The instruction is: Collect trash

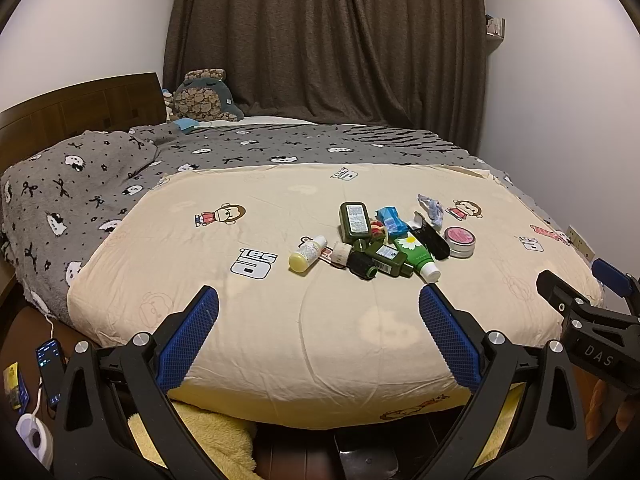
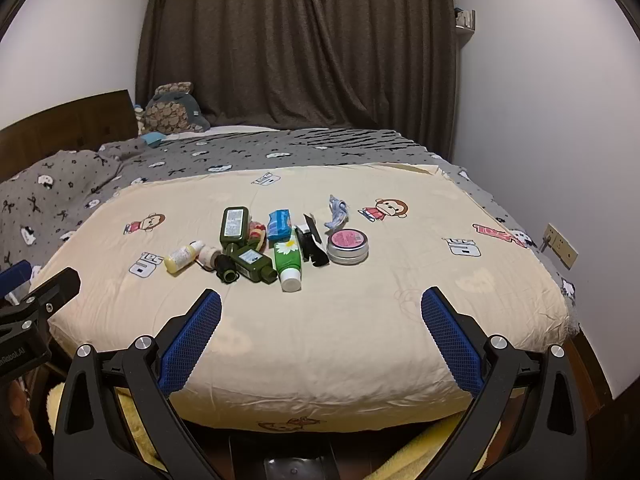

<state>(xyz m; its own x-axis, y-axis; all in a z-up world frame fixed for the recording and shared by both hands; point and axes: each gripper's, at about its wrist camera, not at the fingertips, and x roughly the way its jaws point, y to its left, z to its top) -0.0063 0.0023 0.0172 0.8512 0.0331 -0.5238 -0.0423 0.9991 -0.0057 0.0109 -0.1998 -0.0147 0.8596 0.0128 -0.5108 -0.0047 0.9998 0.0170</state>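
Observation:
A pile of trash lies on the cream quilt (image 1: 304, 332) of the bed: dark green bottles (image 1: 354, 220), a green tube with a white cap (image 1: 418, 258), a small yellow bottle (image 1: 307, 254), a blue packet (image 1: 390, 220), a black item (image 1: 432, 240), a round tin with a pink lid (image 1: 461, 241) and a crumpled wrapper (image 1: 431, 207). The same pile shows in the right wrist view, with the green tube (image 2: 288, 262) and tin (image 2: 347, 246). My left gripper (image 1: 318, 300) and right gripper (image 2: 320, 300) are open and empty, short of the pile.
A grey patterned blanket (image 1: 100, 184) covers the far and left side of the bed, with a plush toy (image 1: 202, 98) by the wooden headboard (image 1: 76, 116). Dark curtains hang behind. A phone (image 1: 50, 364) and charger lie on the floor at left. A wall socket (image 2: 560, 246) is at right.

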